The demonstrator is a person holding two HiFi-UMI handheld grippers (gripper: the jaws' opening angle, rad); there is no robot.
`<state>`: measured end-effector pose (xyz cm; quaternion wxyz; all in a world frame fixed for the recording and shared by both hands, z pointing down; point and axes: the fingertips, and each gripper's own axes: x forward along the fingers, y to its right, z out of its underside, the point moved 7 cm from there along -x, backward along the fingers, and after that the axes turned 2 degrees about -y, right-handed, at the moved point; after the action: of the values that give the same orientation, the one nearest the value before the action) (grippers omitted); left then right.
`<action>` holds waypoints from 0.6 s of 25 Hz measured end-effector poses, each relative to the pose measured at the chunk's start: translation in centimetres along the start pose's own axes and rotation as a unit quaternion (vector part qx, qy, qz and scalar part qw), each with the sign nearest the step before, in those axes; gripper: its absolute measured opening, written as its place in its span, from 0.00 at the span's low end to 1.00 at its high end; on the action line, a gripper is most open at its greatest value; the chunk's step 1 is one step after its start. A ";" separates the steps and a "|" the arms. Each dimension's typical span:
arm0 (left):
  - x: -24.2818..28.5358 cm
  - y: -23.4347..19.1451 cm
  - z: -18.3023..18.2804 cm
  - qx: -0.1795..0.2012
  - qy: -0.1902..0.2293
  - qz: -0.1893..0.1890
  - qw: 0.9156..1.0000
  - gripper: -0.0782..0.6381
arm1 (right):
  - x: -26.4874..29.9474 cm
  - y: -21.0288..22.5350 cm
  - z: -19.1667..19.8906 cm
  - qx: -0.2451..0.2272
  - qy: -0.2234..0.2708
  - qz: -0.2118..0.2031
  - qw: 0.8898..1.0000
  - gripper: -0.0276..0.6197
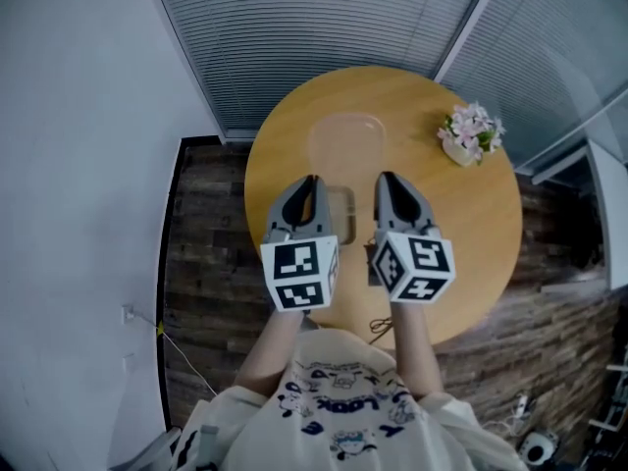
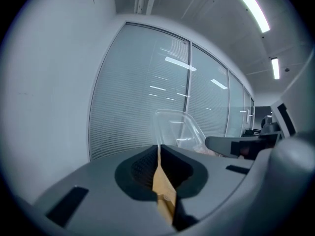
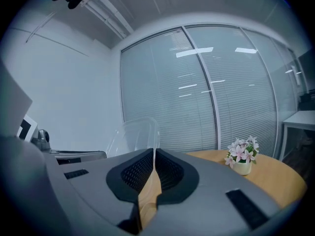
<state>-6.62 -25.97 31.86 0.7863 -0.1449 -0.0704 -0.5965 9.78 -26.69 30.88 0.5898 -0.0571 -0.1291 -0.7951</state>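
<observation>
Where the head view looks steeply down, we mark first the round wooden bench (image 1: 471,234), which carries everything else. Next in size is the clear tub (image 1: 345,145), which lies on the bench straight ahead of the person. Its long axis runs away from the body, parallel to both tools. We then mark the left tongs (image 1: 312,180) at the tub's near left corner and the right tongs (image 1: 385,177) at its near right corner. They are level with one another, so neither hand is the nearer. In each gripper view the jaws stand pressed together, and a thin clear edge of the tub's side wall runs into the slit. We judge that each pair pinches its own side wall. From the left tongs the tub's body lies to the right; from the right tongs, to the left. Smallest is the flower pot (image 1: 469,137), well apart at the bench's far right.
</observation>
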 end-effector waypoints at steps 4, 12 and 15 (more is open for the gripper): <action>-0.6 0.3 -1.2 0.012 0.017 -0.003 1.000 0.14 | -0.6 -0.1 -0.8 -0.002 0.022 -0.003 1.000 0.07; -2.2 0.7 -2.3 0.029 0.050 -0.009 0.998 0.14 | -2.0 -0.9 -2.0 -0.012 0.063 -0.006 0.998 0.07; -2.5 1.0 -2.7 0.035 0.059 -0.009 0.998 0.14 | -2.5 -0.9 -2.4 -0.014 0.076 -0.004 0.997 0.07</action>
<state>-6.49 -24.26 28.39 0.7882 -0.0815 -0.0462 -0.6083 9.82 -24.80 27.87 0.5938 -0.0044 -0.0729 -0.8013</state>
